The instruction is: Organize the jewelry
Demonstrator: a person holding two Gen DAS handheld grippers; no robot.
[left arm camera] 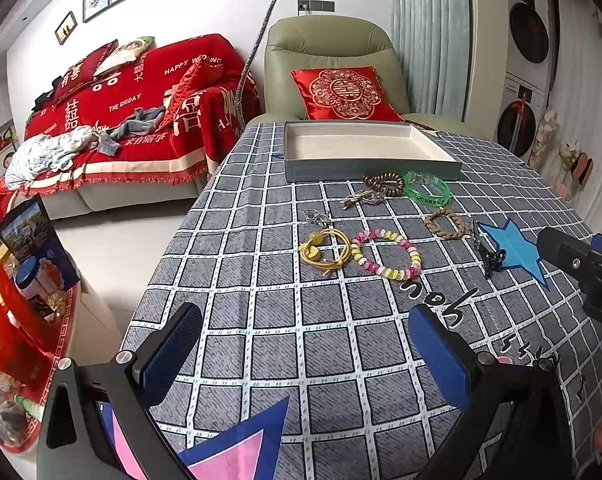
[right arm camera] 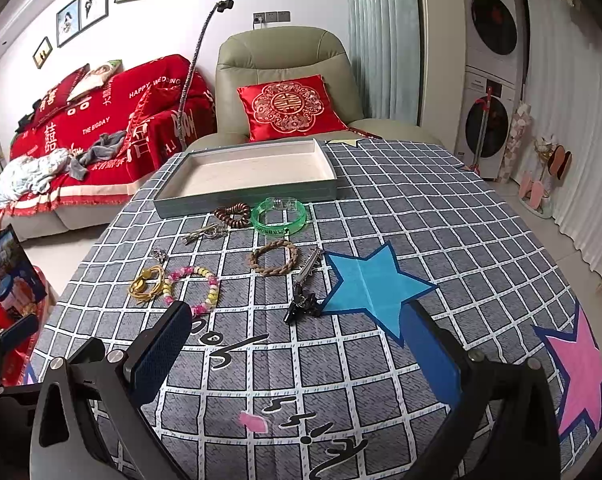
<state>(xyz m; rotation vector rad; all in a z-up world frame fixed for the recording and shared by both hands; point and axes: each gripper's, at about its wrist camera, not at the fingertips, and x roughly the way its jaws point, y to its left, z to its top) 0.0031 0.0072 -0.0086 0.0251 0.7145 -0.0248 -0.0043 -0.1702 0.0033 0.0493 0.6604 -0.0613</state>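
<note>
An empty grey tray (left arm camera: 365,170) (right arm camera: 245,198) with a cream lining stands at the far side of the table. In front of it lie a brown coil hair tie (left arm camera: 385,183) (right arm camera: 233,214), a green bangle (left arm camera: 427,190) (right arm camera: 279,219), a braided tan bracelet (left arm camera: 445,224) (right arm camera: 274,258), a pink and yellow bead bracelet (left arm camera: 387,254) (right arm camera: 192,290), a yellow cord band (left arm camera: 325,250) (right arm camera: 146,285), small silver clips (left arm camera: 363,197) (right arm camera: 205,233) and a black hair clip (left arm camera: 491,254) (right arm camera: 303,300). My left gripper (left arm camera: 305,354) and right gripper (right arm camera: 297,350) hover open and empty near the table's front.
The table wears a grey checked cloth (left arm camera: 281,312) with a blue star (right arm camera: 371,286) and a pink star (right arm camera: 579,368). Beyond it stand a green armchair (right arm camera: 285,60) and a red-covered sofa (left arm camera: 133,100). Snack boxes (left arm camera: 33,248) sit on a low stand at left.
</note>
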